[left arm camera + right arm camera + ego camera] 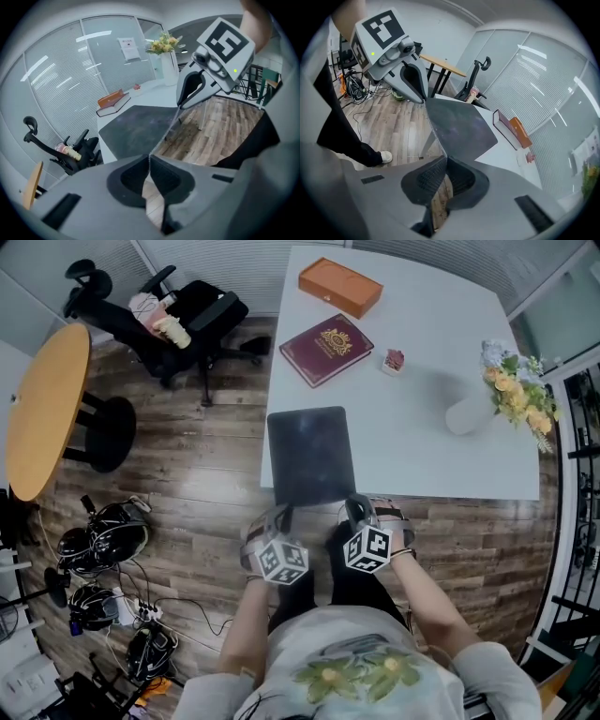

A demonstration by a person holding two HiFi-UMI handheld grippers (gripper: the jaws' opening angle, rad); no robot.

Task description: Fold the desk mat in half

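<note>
Both grippers grasp the desk mat [309,454] by its near edge on the white surface [441,456].
The dark mat lies flat on the near left part of the surface, with its near edge jutting a little past the rim over the wooden floor [187,474]. The left gripper [149,161] has its fingers clenched on the mat's near left corner. The right gripper [445,161] has its fingers clenched on the near right corner, and the thin edge runs straight from one to the other. Farther back on the surface, apart from the mat, lie a burgundy book [326,350] and an orange box [340,286]. A white vase [466,414] of flowers stands to the right, and a small pink thing [394,360] sits near the book.
</note>
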